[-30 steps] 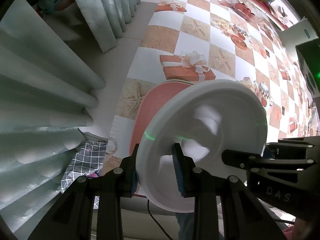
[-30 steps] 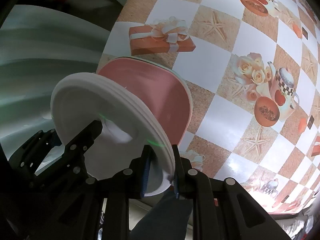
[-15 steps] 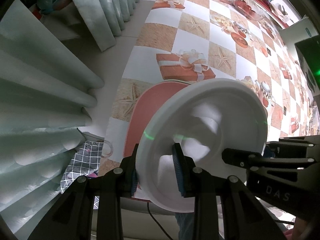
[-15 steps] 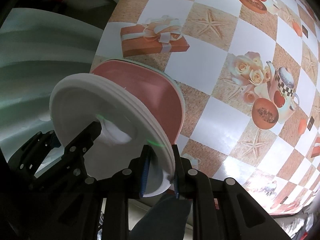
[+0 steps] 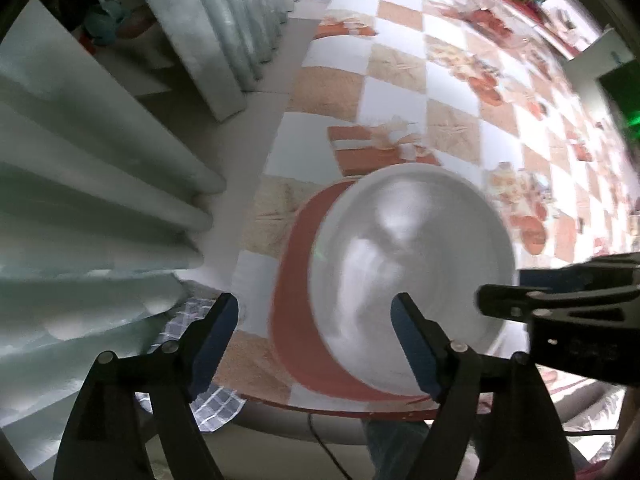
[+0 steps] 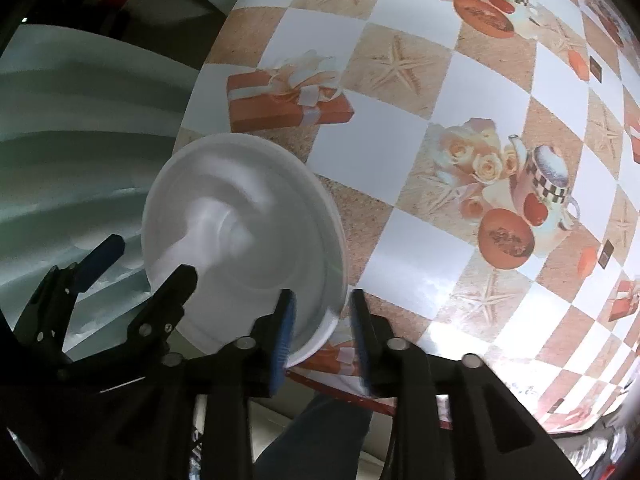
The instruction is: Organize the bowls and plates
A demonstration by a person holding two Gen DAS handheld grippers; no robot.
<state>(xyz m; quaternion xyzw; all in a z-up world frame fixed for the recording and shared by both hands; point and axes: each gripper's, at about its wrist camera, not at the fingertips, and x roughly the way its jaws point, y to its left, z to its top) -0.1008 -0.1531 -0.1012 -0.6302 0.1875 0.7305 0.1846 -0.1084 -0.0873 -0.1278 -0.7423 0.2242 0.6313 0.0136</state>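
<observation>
A white plate [image 5: 412, 280] lies on a larger pink plate [image 5: 296, 320] at the near left corner of the table; it is motion-blurred. My left gripper [image 5: 316, 340] is open, its fingers spread wide on either side of the plates' near-left rim. In the right wrist view the white plate [image 6: 240, 248] hides the pink one. My right gripper [image 6: 322, 332] is open, its jaws apart around the white plate's near rim. The left gripper's fingers [image 6: 168, 296] show at the plate's left.
The table [image 6: 440, 100] has a checkered cloth printed with gift boxes, starfish and teapots. Pale green curtains [image 5: 100, 160] hang close on the left. A checked cloth [image 5: 208, 392] hangs below the table's near edge. A dark box [image 5: 616, 92] stands at the far right.
Both grippers have opened and let go of the white plate. The plate has dropped from tilted onto the pink plate. Both grippers have pulled back a little.
</observation>
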